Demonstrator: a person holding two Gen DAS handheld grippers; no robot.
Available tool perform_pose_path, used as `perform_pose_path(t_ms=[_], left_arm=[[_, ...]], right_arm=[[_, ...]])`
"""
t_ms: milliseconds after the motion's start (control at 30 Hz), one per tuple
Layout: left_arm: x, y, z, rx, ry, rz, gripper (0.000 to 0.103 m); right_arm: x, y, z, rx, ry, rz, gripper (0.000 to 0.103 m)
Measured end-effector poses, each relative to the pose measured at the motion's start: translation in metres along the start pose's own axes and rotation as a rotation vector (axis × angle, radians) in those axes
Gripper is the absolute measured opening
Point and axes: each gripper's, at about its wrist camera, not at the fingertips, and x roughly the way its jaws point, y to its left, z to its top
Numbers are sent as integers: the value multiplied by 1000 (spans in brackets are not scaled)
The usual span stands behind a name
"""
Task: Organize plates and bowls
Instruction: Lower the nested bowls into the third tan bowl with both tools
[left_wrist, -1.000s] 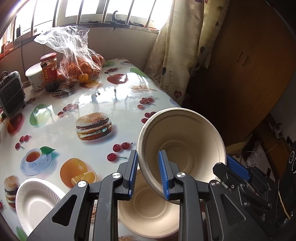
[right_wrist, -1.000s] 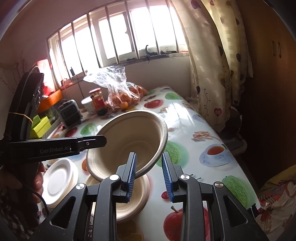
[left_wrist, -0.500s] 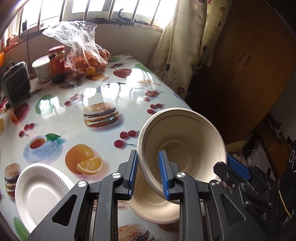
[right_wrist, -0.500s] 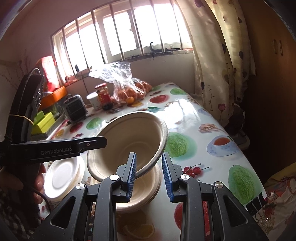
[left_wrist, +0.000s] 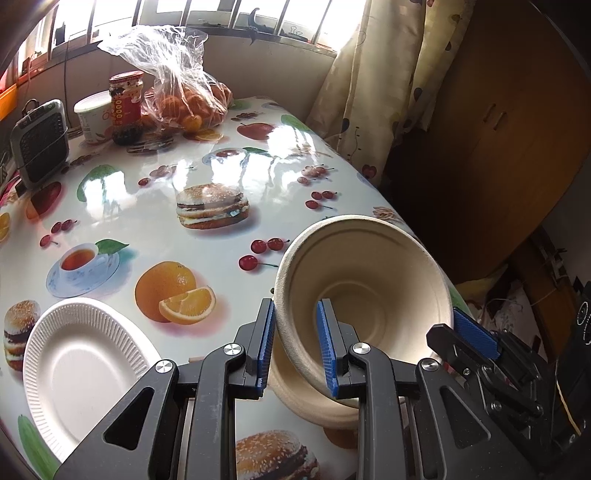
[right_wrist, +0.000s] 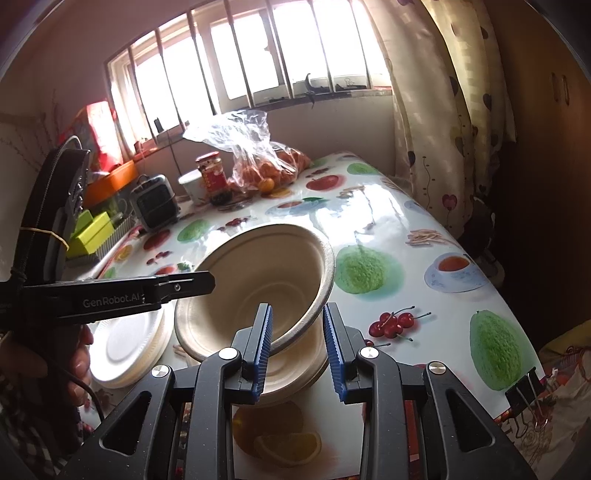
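A beige paper bowl hangs tilted just above a stack of like bowls near the table's right front. My left gripper straddles its left rim with both pads close to the wall. My right gripper straddles the opposite rim; its jaws stand wider than the rim. The bowl and the stack also show in the right wrist view. A stack of white paper plates lies at the front left, seen too in the right wrist view.
A bag of oranges, a red jar, a white tub and a small grey heater stand at the table's far end. A curtain and a wooden cupboard are at the right.
Both grippers and the held bowl have come down and nearer to the bowl stack. The right gripper's jaws look slightly wider apart than before.
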Motion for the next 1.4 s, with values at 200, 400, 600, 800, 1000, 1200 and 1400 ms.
perform_pose_path(t_ms=[200,400,600,800,1000,1200,1400], left_arm=[[2,4,-4,-9,7,0,24],[4,7,-8,-14,20,5,24],[7,7,-11,-16,29,7,24],[10,6,-14,-17,37,8,24],[11,7,-15,-18,40,13,24],[11,7,-17,-20,43,14,24],[12,7,-17,-21,47,17,24]], right_arm=[[2,3,-5,1,13,1,28],[5,4,-10,5,27,4,28],[6,4,-15,11,34,3,28],[7,4,-17,15,42,3,29],[9,4,-18,18,49,5,29],[10,4,-21,18,55,4,29],[11,4,-21,19,58,3,29]])
